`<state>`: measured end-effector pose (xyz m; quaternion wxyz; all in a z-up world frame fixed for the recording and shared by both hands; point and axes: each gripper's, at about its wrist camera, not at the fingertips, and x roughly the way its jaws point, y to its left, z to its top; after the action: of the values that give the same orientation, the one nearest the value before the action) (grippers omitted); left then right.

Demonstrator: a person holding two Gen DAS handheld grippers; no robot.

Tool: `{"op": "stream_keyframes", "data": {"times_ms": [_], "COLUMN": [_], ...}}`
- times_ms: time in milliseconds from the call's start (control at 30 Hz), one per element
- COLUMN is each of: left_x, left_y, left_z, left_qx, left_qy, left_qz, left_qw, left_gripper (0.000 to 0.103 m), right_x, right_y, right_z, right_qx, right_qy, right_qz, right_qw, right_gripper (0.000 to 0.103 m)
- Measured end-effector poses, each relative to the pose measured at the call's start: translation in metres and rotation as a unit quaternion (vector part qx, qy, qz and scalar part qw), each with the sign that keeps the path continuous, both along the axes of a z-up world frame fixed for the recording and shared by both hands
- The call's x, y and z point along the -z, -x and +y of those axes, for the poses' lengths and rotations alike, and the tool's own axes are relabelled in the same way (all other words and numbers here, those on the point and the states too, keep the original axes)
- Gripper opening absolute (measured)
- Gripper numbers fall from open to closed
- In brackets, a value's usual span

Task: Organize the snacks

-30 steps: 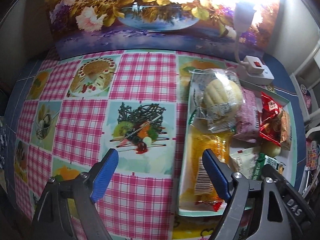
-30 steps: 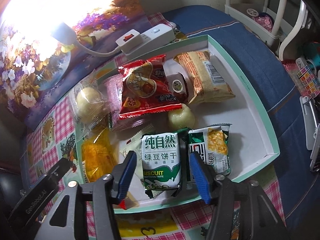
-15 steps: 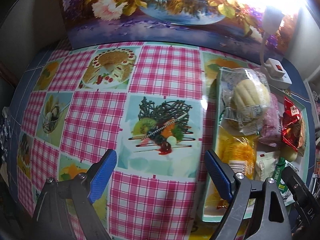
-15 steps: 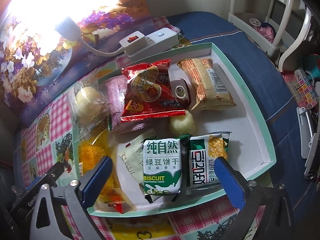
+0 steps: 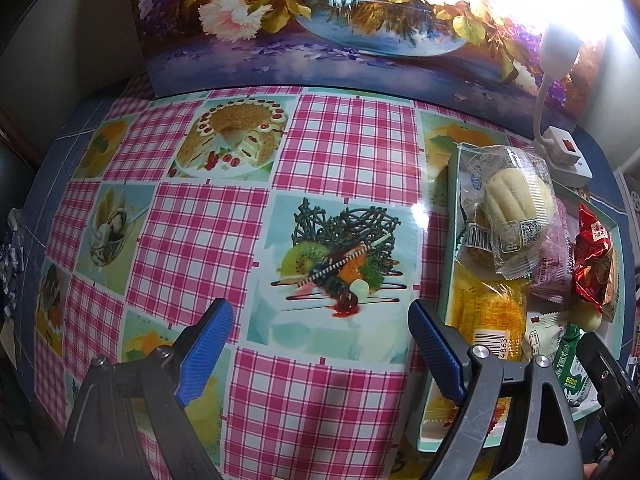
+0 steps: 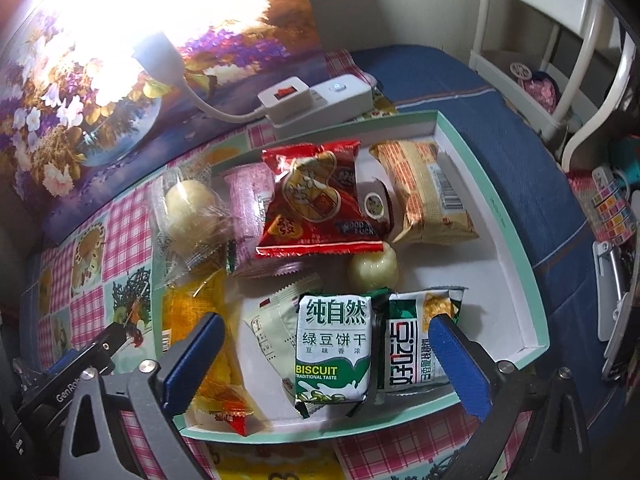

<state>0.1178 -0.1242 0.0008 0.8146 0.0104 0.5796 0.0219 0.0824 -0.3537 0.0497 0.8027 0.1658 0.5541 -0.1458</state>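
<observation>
**Now both grippers stand wide over the snack tray**

Below the right gripper (image 6: 328, 354) lies the tray (image 6: 516, 216), a shallow white box with a mint-green rim, packed with snacks. Its blue jaws are spread wide and hold nothing; the green biscuit pack (image 6: 333, 346) and the corn pack (image 6: 418, 340) lie side by side in the tray's near end, between the jaws but untouched. Farther back sit a red pouch (image 6: 316, 200), a tan pack (image 6: 428, 196), a pink pack (image 6: 248, 196), a wrapped bun (image 6: 188, 212) and a yellow pack (image 6: 200, 320).

The left gripper (image 5: 320, 350) is also open and empty, above the checked tablecloth (image 5: 348, 152) just left of the tray (image 5: 450, 240). A power strip (image 6: 320, 100) sits behind the tray.
</observation>
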Motion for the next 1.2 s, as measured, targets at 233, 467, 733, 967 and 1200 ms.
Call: {"op": "stream_keyframes", "data": {"times_ms": [233, 467, 733, 967, 1200], "left_x": [-0.010, -0.014, -0.023, -0.024, -0.017], "left_y": [0.009, 0.037, 0.068, 0.085, 0.099], "left_z": [0.010, 0.027, 0.036, 0.038, 0.042], "left_qx": [0.011, -0.003, -0.016, -0.011, -0.012], "left_qy": [0.003, 0.006, -0.019, -0.036, -0.055], "left_qz": [0.001, 0.003, -0.020, -0.024, -0.011], "left_qw": [0.9999, 1.0000, 0.9995, 0.9990, 0.9983], "left_gripper": [0.090, 0.090, 0.090, 0.090, 0.090], "right_x": [0.002, -0.002, -0.005, -0.008, -0.007], "right_y": [0.008, 0.025, 0.051, 0.064, 0.076], "right_z": [0.004, 0.018, 0.043, 0.059, 0.060], "right_qx": [-0.003, -0.008, -0.047, -0.072, -0.079], "right_qy": [-0.002, -0.014, 0.005, 0.023, 0.038], "right_qz": [-0.006, -0.036, -0.057, -0.073, -0.070], "right_qw": [1.000, 0.999, 0.997, 0.994, 0.994], "right_gripper": [0.103, 0.103, 0.103, 0.103, 0.103]}}
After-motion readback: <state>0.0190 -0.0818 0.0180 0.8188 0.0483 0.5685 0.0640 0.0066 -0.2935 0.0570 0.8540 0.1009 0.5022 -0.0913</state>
